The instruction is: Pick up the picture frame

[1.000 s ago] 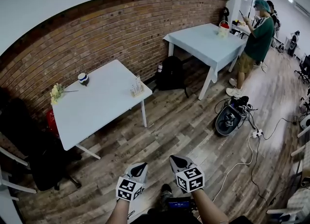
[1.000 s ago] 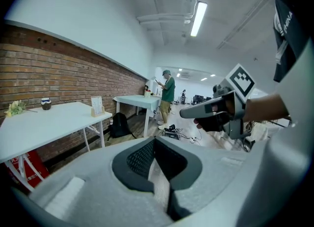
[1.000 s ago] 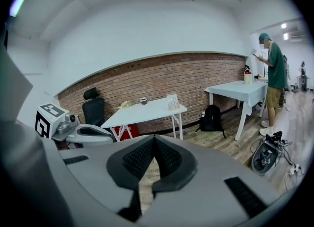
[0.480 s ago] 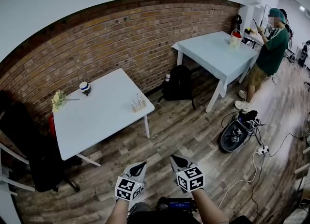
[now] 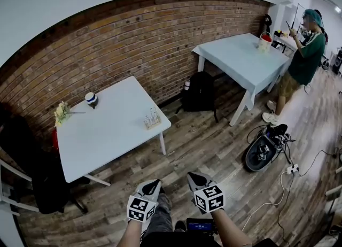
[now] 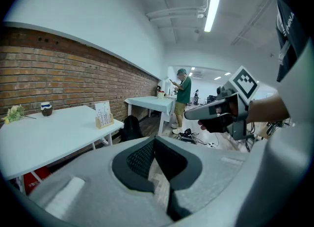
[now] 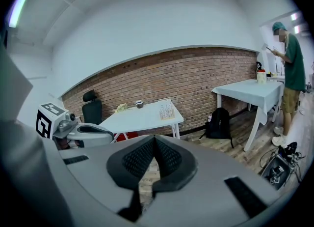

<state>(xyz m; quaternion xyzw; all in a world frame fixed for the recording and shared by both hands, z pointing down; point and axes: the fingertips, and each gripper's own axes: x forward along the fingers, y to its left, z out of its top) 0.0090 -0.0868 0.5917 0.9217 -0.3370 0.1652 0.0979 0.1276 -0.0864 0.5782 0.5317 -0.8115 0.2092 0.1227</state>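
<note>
Two hand-held grippers are carried low over a wooden floor (image 5: 214, 144). The left gripper (image 5: 152, 188) and the right gripper (image 5: 196, 180) both have their jaws pressed together, and nothing is held in either. Ahead and to the left stands a white table (image 5: 101, 139), well apart from both tools. The picture frame (image 5: 152, 118) stands upright near the table's right-hand edge, close to the front corner, with bare tabletop around it. It appears to be a pale panel slotted into a small wooden base. It looks light and thin, so it is likely stiff but easy to topple or chip, and the face may be slick. The base, or the panel just above it, seems the safer place to pinch, with the jaws opened first. At the table's far side sit a cup (image 5: 91, 99) and some flowers (image 5: 62, 113). Beyond them a backpack (image 5: 199, 92) leans by the brick wall (image 5: 133, 37). A person (image 5: 304, 59) stands at a second table (image 5: 243, 59).
</note>
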